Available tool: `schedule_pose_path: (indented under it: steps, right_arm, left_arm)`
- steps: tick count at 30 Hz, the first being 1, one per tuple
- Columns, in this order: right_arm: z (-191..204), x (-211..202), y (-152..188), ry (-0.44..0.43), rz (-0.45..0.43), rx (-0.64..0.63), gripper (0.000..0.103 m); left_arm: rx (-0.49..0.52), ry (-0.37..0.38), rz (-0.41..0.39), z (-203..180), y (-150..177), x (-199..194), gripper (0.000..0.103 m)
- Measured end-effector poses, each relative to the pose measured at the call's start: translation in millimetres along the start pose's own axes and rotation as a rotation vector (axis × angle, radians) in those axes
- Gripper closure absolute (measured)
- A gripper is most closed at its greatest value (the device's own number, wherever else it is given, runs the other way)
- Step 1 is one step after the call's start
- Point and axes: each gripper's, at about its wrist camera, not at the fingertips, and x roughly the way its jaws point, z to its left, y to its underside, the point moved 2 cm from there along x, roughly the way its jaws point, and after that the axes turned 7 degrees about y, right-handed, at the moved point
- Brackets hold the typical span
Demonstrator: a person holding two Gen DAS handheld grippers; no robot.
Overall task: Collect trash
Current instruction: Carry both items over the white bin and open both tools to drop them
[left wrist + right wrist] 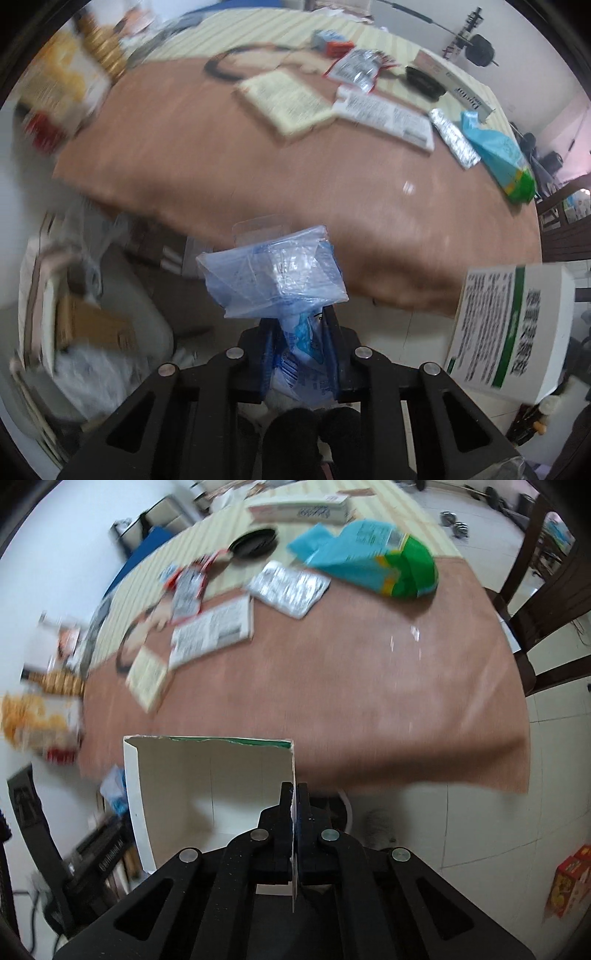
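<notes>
Carrying both finds off the near edge of the table (pixel 258 158), keep the left gripper (pixel 299 332) pinching the blue plastic wrapper (pixel 273 273) and the right gripper (pixel 294 805) pinching the white carton (pixel 210 775) wall until each hangs over a bin.

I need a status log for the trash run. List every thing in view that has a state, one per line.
left gripper: shut on clear blue plastic wrapper, held beyond the table edge
right gripper: shut on wall of white cardboard box, box open and empty
blue and green snack bag: lying flat, opened
silver blister pack: lying flat
red and silver sachet: lying flat, torn
tablecloth: spread, hanging over the edge
</notes>
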Motion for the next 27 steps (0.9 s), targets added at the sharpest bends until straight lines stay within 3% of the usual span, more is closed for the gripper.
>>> schedule_pose_path:
  steps: [4,8,14,19,22,24,26,27]
  right_arm:
    - [0.1,17.4,48.0,-0.008,0.075,-0.081,0.102]
    - [-7.6,55.5,86.7,0.007,0.127,-0.154,0.102]
    - [-35.8,157.6,123.8,0.041,0.236,-0.154,0.102]
    - [-53.1,251.4,139.3,0.079,0.295,-0.121,0.102]
    - [-57.6,305.5,144.9,0.100,0.312,-0.105,0.102]
    - [-60.6,340.7,144.8,0.115,0.316,-0.098,0.102]
    - [-62.0,367.7,142.9,0.118,0.322,-0.095,0.102]
    - [-63.4,383.7,141.0,0.119,0.318,-0.090,0.101]
  left_arm:
    - [-0.065,-0.027,0.036,16.4,44.2,11.5,0.083]
    - [-0.123,-0.041,0.101,30.0,83.7,51.2,0.083]
    - [-0.187,-0.029,0.199,51.0,122.1,142.5,0.083]
    - [-0.228,0.025,0.245,73.1,137.2,220.9,0.082]
    - [-0.255,0.097,0.264,81.3,138.4,258.2,0.079]
    - [-0.297,0.146,0.300,86.9,137.5,282.1,0.068]
    - [-0.307,0.153,0.304,91.6,135.2,300.8,0.031]
    - [-0.309,0.149,0.299,92.9,134.1,305.3,0.027]
